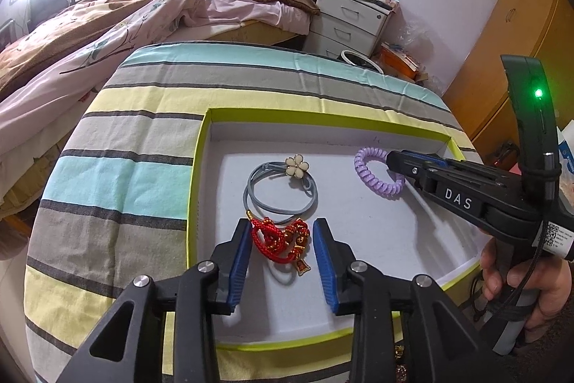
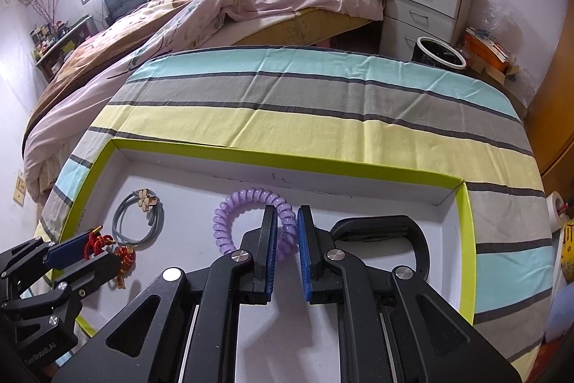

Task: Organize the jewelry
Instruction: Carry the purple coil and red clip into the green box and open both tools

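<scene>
A white tray with a lime-green rim [image 1: 201, 167] [image 2: 287, 162] lies on the striped cloth. On its floor is a red knotted-cord bracelet [image 1: 276, 239] [image 2: 123, 255] with gold beads. My left gripper [image 1: 283, 223] [image 2: 100, 250] straddles it with its blue pads apart, not pressing. A grey hair tie with a cream flower [image 1: 297, 166] [image 2: 144, 200] lies just beyond. A purple spiral coil band [image 1: 358, 167] [image 2: 222, 214] rests on the tray floor to the right. My right gripper [image 2: 287, 209] [image 1: 393, 160] has one strand of it in a narrow gap between its pads, uncompressed.
The striped cloth [image 2: 323, 117] covers a round-edged table. Beyond it stand a bed with a rumpled duvet [image 1: 143, 17], a white drawer unit [image 2: 423, 9] and a bin [image 2: 441, 54]. A person's hand [image 1: 538, 279] holds the right gripper's handle. Wooden wardrobes line the right wall.
</scene>
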A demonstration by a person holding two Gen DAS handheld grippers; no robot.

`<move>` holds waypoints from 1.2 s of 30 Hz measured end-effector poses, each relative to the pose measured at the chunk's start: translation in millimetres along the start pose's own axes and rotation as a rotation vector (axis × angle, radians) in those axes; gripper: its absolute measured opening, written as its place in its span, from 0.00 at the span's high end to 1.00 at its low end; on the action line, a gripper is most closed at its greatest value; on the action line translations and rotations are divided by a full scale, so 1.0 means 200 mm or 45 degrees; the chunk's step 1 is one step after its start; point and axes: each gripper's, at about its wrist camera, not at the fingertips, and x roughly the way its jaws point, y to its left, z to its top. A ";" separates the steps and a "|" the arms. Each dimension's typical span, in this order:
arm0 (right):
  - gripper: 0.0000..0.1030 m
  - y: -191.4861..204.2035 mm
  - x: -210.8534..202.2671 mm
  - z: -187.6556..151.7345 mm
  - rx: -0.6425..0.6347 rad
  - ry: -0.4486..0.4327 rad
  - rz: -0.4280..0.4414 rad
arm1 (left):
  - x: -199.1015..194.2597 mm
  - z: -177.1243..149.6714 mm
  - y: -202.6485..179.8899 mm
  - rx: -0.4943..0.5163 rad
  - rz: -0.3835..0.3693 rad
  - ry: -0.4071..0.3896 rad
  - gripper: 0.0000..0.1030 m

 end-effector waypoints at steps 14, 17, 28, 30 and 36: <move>0.83 0.03 -0.10 -0.03 0.013 -0.056 0.035 | -0.12 -0.03 -0.05 0.022 0.020 -0.036 0.55; 0.83 0.04 -0.15 -0.05 0.010 -0.077 0.041 | -0.15 -0.04 -0.06 0.023 0.018 -0.048 0.55; 0.83 0.05 -0.34 -0.14 0.052 -0.156 0.058 | -0.34 -0.15 -0.12 0.060 0.063 -0.097 0.55; 0.83 0.05 -0.38 -0.16 0.056 -0.170 0.059 | -0.37 -0.17 -0.12 0.056 0.057 -0.104 0.55; 0.83 0.03 -0.50 -0.26 0.080 -0.213 0.046 | -0.47 -0.25 -0.14 0.061 0.080 -0.133 0.54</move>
